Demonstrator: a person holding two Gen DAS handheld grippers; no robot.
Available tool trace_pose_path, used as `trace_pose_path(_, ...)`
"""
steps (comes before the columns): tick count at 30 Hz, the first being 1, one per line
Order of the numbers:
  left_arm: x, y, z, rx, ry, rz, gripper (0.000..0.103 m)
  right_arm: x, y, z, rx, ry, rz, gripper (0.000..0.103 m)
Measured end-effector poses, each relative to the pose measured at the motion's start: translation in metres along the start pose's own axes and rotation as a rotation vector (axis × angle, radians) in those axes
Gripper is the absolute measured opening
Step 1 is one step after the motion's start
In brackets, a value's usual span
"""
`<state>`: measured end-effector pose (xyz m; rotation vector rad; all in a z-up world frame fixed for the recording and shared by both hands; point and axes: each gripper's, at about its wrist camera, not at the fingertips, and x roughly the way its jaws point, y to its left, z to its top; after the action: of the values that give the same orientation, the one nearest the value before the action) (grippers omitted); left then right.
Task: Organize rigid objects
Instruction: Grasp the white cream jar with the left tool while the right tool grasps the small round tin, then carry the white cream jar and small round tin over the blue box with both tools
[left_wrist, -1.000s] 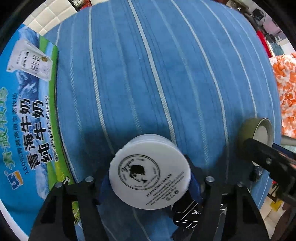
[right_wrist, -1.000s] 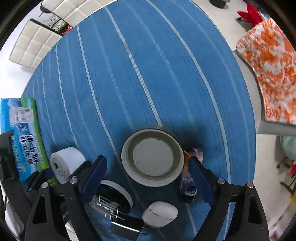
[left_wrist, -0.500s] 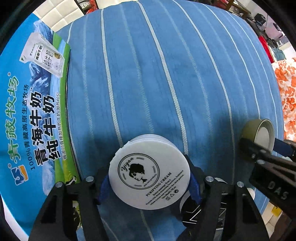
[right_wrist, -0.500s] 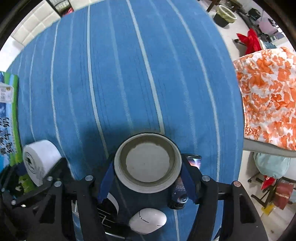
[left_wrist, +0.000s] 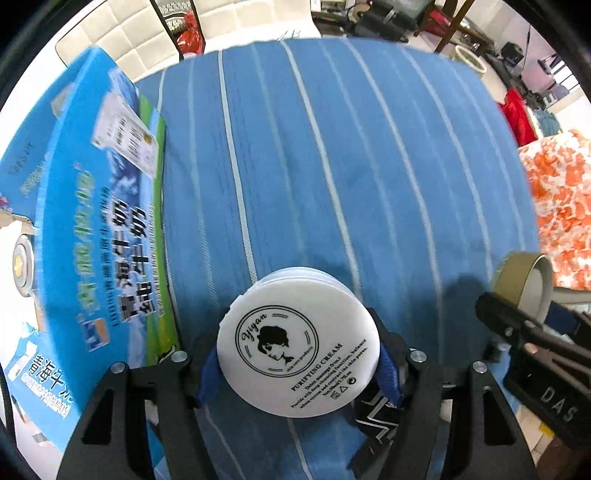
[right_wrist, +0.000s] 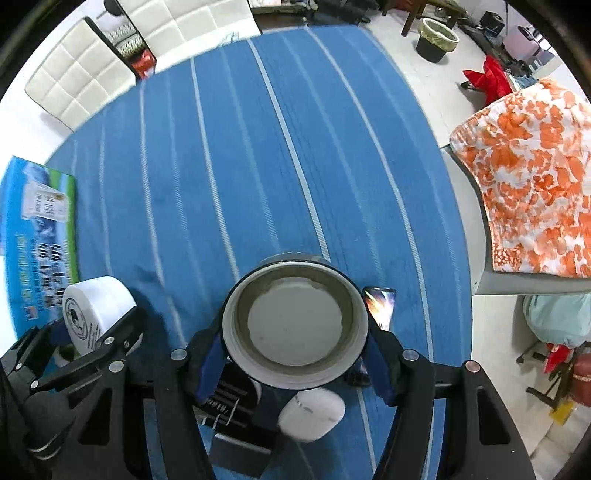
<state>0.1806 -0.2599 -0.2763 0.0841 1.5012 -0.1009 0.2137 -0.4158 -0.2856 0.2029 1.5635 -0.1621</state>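
L gripper (left_wrist: 297, 363) clamps white cream jar (left_wrist: 298, 343) btwn blue pads, raised over striped blue tablecloth (left_wrist: 332, 166). R gripper (right_wrist: 293, 356) grips tape roll (right_wrist: 295, 328) same way; white pod (right_wrist: 312, 415), black box (right_wrist: 229, 404) below it, phone (right_wrist: 380, 302) just beside. Milk carton box (left_wrist: 88, 236) lines cloth's left edge. Far cloth open to white chairs (right_wrist: 85, 77).

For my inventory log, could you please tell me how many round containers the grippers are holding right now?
2. The white round cream jar sits in the left gripper; the grey round open tin sits in the right gripper. Other items beneath may be hidden.
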Motion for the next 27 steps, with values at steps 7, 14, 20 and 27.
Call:
trace_pose_path(7,-0.061,0.003,-0.011,0.039,-0.104,-0.008,0.065,-0.051,-0.003,-0.020,-0.010,-0.083,0.031,0.067)
trace_pose_path(14,-0.121,0.038,-0.032,0.016,-0.202,-0.027,0.065,-0.106,0.025,-0.054,-0.052,-0.151,0.089,0.067)
trace_pose_path(20,-0.153,0.091,-0.049,-0.019,-0.263,-0.006,0.065,-0.131,0.065,-0.078,-0.093,-0.178,0.140,0.067)
trace_pose_path(27,-0.165,0.145,-0.086,-0.067,-0.263,0.018,0.065,-0.144,0.135,-0.098,-0.167,-0.163,0.232,0.067)
